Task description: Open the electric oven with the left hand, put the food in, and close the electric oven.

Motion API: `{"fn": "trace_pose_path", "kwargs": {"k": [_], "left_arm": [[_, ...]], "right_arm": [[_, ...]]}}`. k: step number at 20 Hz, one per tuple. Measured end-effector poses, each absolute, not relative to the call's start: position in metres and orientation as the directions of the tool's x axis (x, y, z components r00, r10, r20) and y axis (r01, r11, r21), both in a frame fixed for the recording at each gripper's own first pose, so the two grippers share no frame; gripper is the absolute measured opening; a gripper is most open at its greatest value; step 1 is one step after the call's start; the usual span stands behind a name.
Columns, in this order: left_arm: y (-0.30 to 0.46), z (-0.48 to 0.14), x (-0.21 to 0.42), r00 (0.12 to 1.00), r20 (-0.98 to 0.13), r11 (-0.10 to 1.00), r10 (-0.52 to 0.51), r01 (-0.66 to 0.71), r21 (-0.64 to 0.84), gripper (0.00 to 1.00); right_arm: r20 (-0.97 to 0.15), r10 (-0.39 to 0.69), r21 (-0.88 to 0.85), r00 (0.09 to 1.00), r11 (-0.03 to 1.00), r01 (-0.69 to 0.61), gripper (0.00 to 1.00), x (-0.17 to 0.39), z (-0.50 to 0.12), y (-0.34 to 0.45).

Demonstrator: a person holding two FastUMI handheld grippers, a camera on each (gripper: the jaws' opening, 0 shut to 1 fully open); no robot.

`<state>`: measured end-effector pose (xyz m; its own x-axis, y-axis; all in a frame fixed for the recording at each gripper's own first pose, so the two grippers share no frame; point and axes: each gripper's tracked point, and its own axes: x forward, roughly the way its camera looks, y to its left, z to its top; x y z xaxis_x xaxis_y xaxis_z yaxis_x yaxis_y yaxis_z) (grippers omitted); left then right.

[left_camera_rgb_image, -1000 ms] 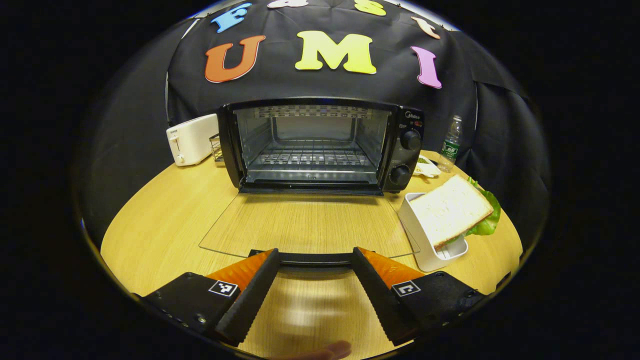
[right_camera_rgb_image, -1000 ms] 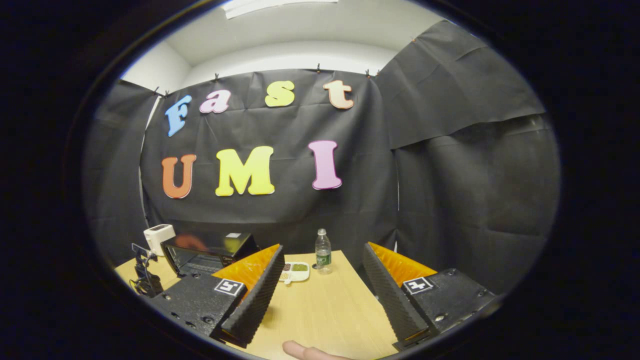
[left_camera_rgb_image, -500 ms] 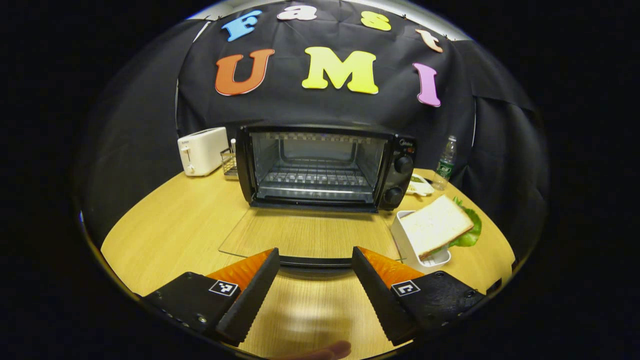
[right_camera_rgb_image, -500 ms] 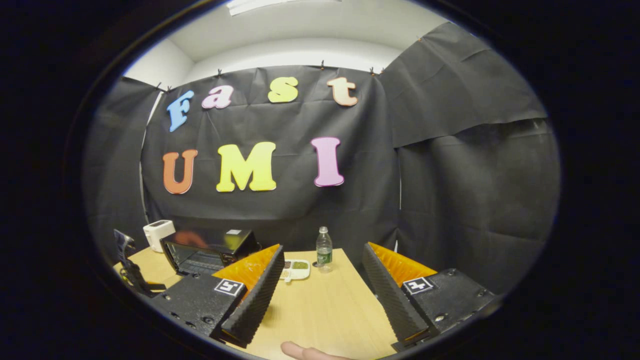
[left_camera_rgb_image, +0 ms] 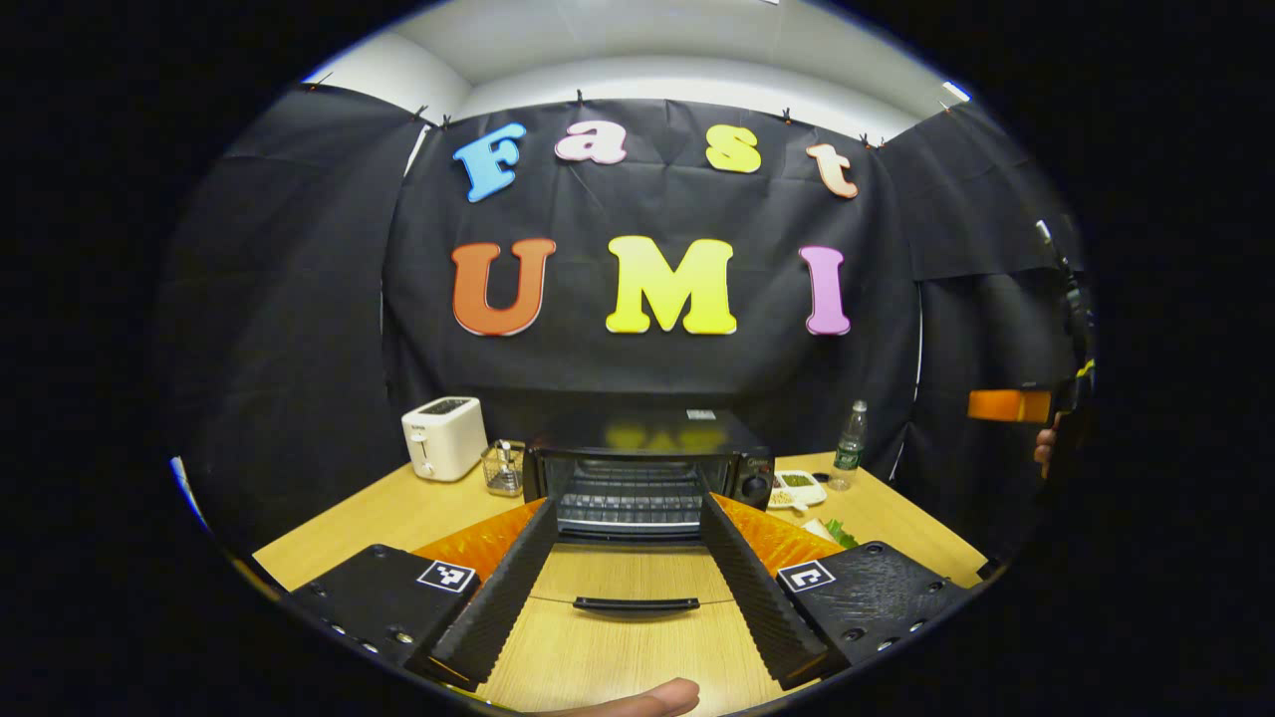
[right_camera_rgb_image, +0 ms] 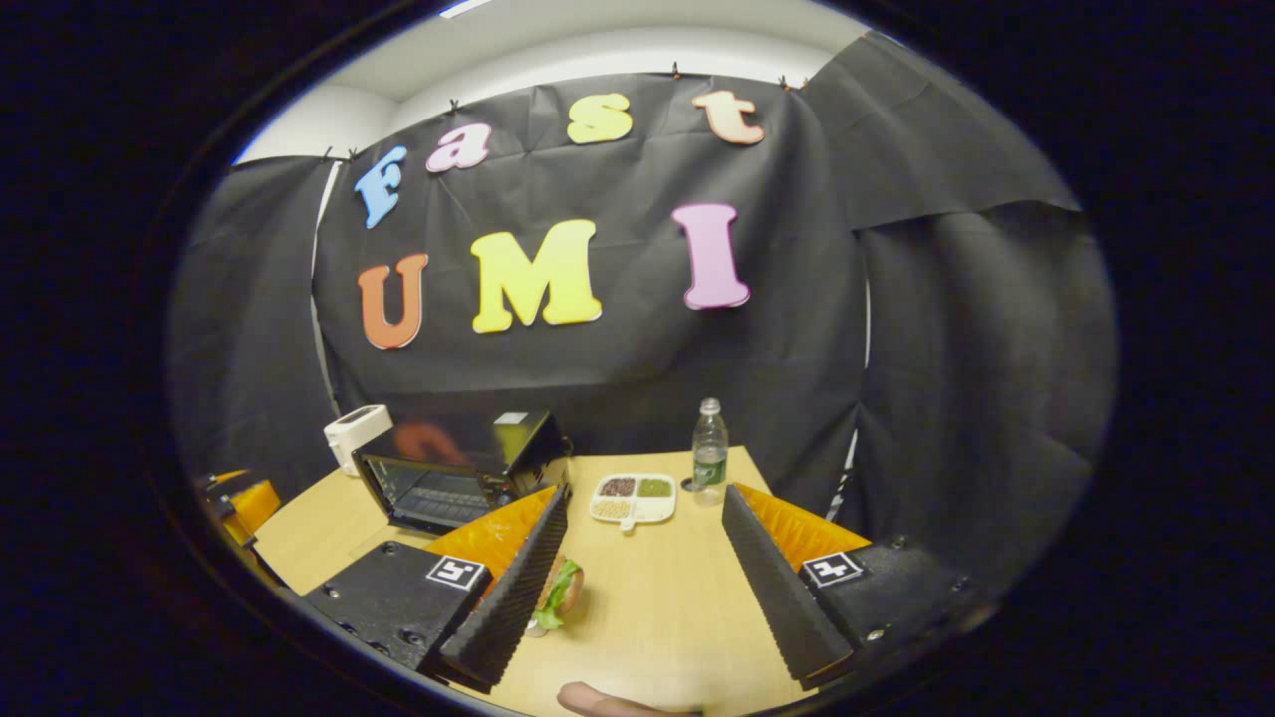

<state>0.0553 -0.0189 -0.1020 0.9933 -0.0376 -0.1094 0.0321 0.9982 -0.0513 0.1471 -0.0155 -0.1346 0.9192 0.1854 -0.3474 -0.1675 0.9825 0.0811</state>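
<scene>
Now the oven (left_camera_rgb_image: pixel 647 476) sits open at the lower centre of the left gripper view, its glass door flat on the tabletop (left_camera_rgb_image: pixel 398 513), handle (left_camera_rgb_image: pixel 635 603) between the fingers of the left hand-held gripper (left_camera_rgb_image: pixel 630 586), which gapes wide and holds nothing. Lower down in the right gripper view, the right hand-held gripper (right_camera_rgb_image: pixel 645 583) is likewise spread and empty, with the sandwich (right_camera_rgb_image: pixel 560 590) just beside its left finger.
</scene>
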Motion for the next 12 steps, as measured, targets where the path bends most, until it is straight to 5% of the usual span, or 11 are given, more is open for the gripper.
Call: {"fn": "trace_pose_path", "kwargs": {"k": [7, 10, 12], "left_arm": [[-0.012, -0.038, 0.014, 0.999, 0.032, 0.999, -0.003, 0.004, -0.035, 0.94], [-0.011, -0.034, 0.009, 0.999, 0.039, 1.0, 0.009, -0.008, -0.019, 0.94], [-0.008, -0.035, 0.006, 0.999, 0.04, 1.0, 0.023, -0.022, -0.01, 0.94]], "right_arm": [[-0.605, 0.482, 0.342, 0.633, 0.876, -0.34, 0.99, 0.174, -0.224, 0.054], [-0.684, 0.56, 0.451, 0.468, 0.829, -0.331, 0.91, 0.178, -0.265, 0.071], [-0.719, 0.571, 0.486, 0.396, 0.82, -0.301, 0.97, 0.187, -0.287, 0.073]]}}
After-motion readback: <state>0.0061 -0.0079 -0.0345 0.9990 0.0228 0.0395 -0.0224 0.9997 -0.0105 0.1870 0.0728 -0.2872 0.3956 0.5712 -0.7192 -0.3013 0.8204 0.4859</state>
